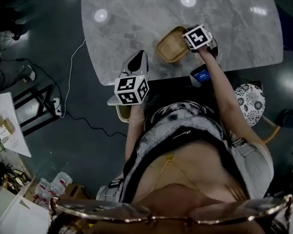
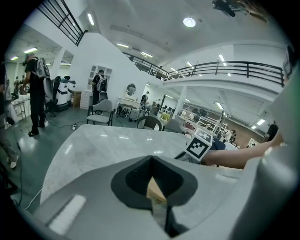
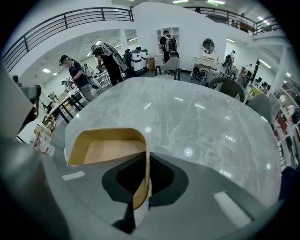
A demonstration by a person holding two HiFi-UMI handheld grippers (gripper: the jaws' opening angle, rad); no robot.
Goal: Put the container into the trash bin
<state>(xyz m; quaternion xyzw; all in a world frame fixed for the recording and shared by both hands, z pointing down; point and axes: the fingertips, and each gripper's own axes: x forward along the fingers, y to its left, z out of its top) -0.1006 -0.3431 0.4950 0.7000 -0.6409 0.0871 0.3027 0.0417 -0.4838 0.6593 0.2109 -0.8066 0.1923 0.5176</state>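
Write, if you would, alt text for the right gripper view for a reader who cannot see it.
The right gripper has its jaws shut on the rim of a tan container, over a grey marble table. People stand in a bright hall beyond.

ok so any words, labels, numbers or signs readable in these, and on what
No readable text anywhere.
left tool: square markers on its cube, no letters.
right tool: same.
container: plain, no print.
print on the person's striped top: too small to read.
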